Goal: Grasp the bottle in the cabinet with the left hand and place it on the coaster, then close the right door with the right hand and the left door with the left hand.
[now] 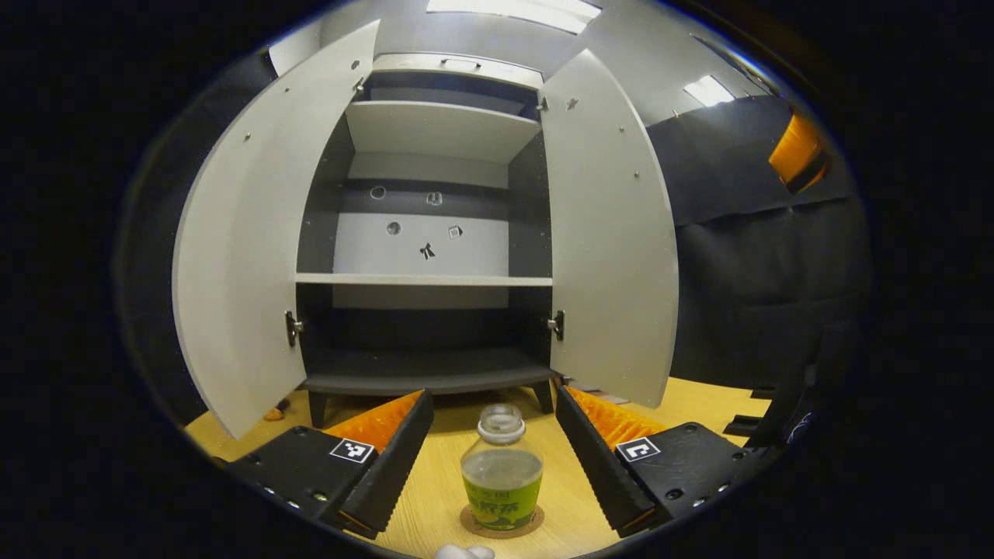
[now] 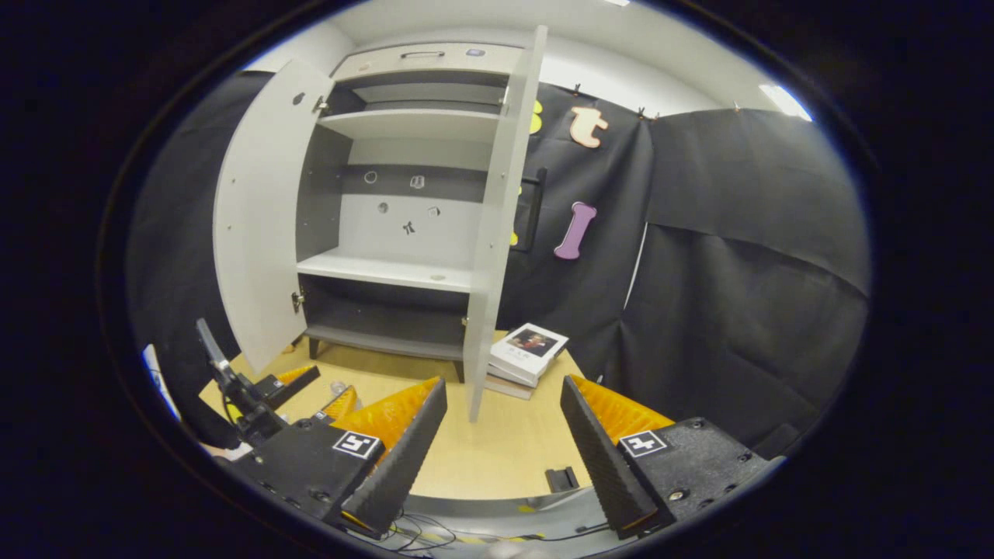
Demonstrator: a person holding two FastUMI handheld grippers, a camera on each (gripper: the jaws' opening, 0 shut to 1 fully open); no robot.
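Both doors [image 1: 241, 256] gape; bottle [image 1: 502, 477] stands free on coaster [image 1: 501, 526].

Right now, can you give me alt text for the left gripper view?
The bottle stands upright on the coaster between the open left tongs, which do not touch it. Behind it, the cabinet has both doors open.
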